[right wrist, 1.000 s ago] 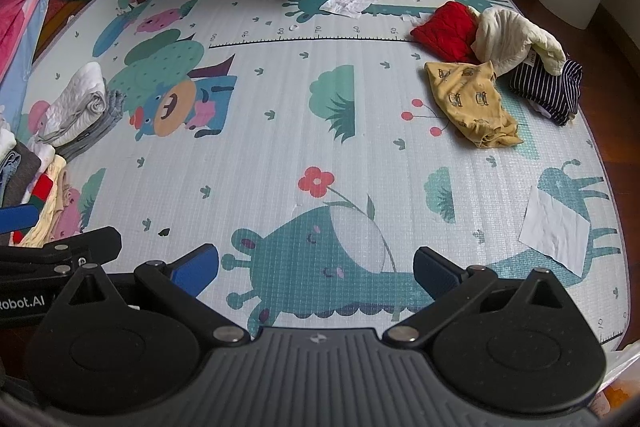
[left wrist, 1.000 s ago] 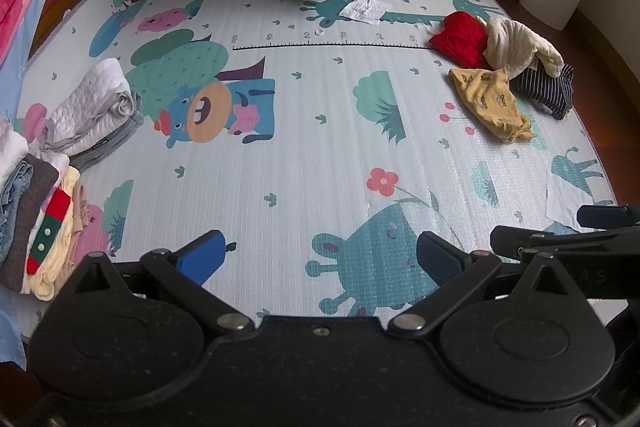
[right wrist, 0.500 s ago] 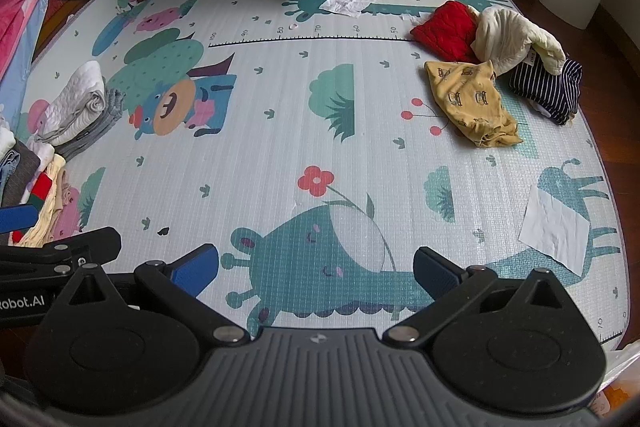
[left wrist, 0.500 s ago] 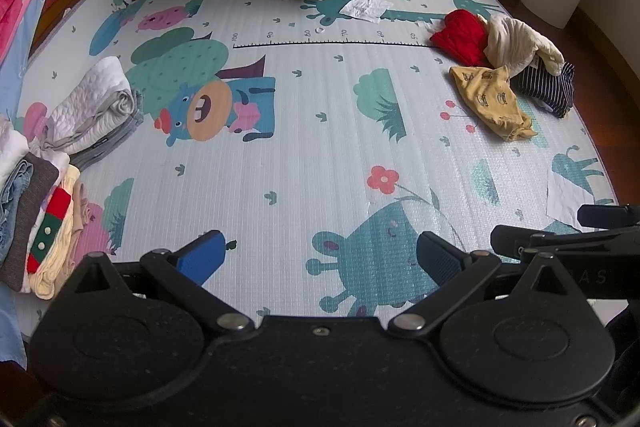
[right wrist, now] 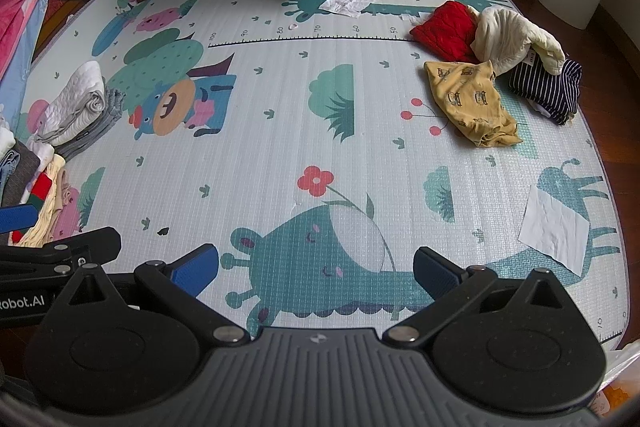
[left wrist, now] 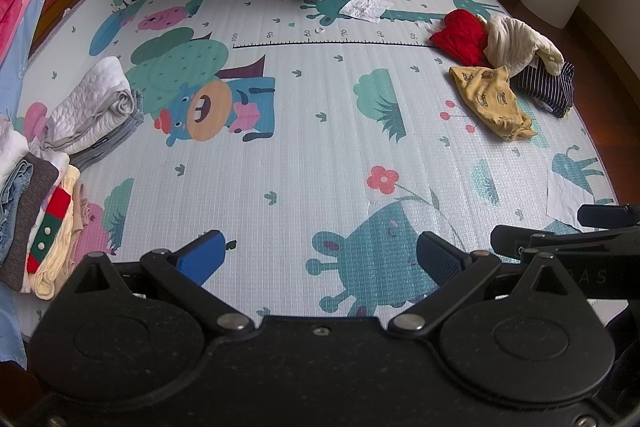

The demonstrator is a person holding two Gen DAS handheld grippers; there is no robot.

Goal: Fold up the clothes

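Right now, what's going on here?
A person is partway through folding clothes on a play mat. Left gripper and right gripper both hover open and empty over the mat. Folded stacks sit on the left; an unfolded pile on the right holds a yellow shirt, red garment, cream garment and striped garment, untouched.

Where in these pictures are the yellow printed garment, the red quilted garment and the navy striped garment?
yellow printed garment [right wrist: 468, 99], right wrist view, middle of the cloth.
red quilted garment [right wrist: 444, 29], right wrist view, centre of the quilted face.
navy striped garment [left wrist: 544, 87], left wrist view, striped top fold.
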